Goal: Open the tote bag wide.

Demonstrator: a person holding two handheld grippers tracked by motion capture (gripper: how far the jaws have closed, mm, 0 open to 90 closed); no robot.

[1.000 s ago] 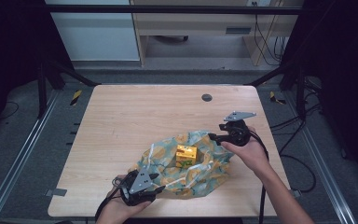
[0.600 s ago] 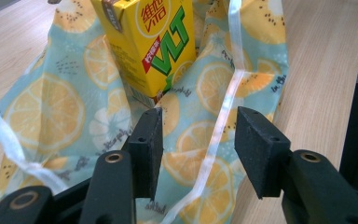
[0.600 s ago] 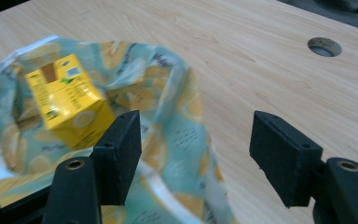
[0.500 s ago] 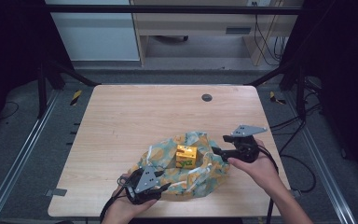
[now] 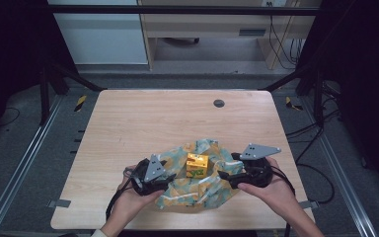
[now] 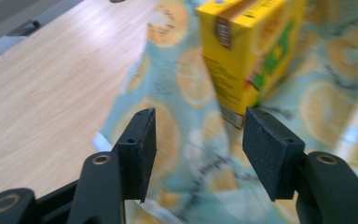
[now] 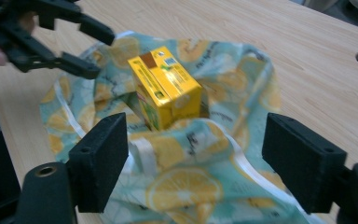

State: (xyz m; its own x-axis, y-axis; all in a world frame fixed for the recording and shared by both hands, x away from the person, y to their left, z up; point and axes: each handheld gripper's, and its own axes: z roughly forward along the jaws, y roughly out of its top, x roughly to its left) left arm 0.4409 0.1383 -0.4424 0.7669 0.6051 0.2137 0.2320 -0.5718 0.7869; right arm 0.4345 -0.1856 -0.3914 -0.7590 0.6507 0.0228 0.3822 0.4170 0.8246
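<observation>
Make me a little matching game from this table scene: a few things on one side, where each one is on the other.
Things:
1. carton
2. cloth
3. left gripper
4. table hole

Places:
A. at the cloth's left edge, jaws open
B. standing on the cloth
C. on the bare far part of the table
D. spread on the table's near side

Pairs: 1-B, 2-D, 3-A, 4-C

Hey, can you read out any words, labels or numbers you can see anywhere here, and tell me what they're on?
No text is legible.
Yellow carton: small print and a label patch on its sides and top, too blurred to read.
Lemon-print cloth: dark script among the fruit slices, too blurred to read.
Table: no markings.
</observation>
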